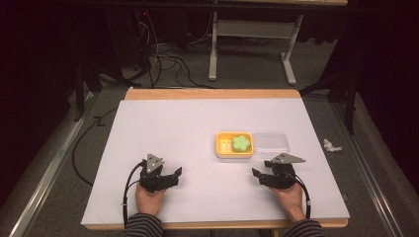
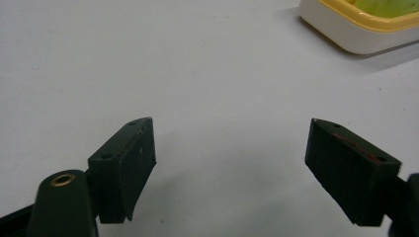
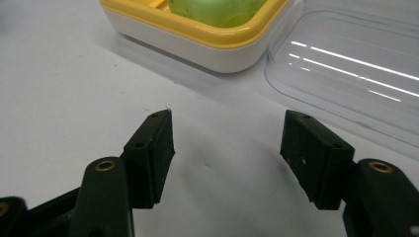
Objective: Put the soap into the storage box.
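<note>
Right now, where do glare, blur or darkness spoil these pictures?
High view: the white table is brightly lit, the room beyond falls dark. Right gripper view: white streaks of glare cross the clear lid, and the yellow box looks soft. Left gripper view: the black fingers cast faint shadows.

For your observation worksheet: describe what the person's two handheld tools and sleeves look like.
Both tools, left tool and right tool, are black, each with two blocky flat-faced jaws, brass-coloured rings at the jaw pivots, and a grey three-cornered plate on top. A black cable trails back from each. The person wears dark and light striped sleeves.
</note>
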Demonstrator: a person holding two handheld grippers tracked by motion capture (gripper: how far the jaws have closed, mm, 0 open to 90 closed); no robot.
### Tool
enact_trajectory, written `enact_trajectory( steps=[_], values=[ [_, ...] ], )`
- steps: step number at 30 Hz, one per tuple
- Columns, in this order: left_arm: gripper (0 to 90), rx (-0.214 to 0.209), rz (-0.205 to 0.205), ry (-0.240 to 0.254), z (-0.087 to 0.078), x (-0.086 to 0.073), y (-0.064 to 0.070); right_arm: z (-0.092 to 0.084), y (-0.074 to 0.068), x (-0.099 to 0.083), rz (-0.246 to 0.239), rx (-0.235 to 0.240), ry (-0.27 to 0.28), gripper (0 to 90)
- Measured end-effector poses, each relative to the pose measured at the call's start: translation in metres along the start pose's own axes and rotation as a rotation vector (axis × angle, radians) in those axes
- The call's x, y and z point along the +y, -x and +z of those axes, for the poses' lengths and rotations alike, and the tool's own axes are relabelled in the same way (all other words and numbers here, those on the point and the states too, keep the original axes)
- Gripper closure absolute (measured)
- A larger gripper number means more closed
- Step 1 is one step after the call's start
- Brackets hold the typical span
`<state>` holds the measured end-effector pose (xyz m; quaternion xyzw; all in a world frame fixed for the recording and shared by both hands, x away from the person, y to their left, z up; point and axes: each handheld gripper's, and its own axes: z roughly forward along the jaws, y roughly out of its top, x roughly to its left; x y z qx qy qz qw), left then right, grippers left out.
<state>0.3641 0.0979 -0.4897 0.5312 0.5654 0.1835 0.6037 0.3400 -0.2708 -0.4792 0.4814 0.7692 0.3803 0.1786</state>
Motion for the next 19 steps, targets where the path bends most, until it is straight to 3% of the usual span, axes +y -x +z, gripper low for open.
enact_trajectory(
  steps=[8,12,17,19],
  values=[
    [19.3,-0.003,0.004,-0.003,-0.0006,0.0001,-0.0003,0.0007,0.0,-0.0011,0.007,-0.002,0.002,37.6],
    [18.8,-0.015,0.002,0.021,-0.0032,0.0004,0.0002,0.0007,-0.0025,-0.0019,-0.018,-0.02,0.005,37.3],
    [18.4,-0.008,-0.041,0.053,-0.0052,0.0038,-0.0024,0.0002,-0.0027,-0.0023,-0.014,-0.029,0.007,37.3],
    [18.5,-0.01,-0.021,0.042,-0.0046,0.0025,-0.0016,0.0,-0.0022,-0.0025,-0.007,-0.025,0.011,37.3]
  ],
)
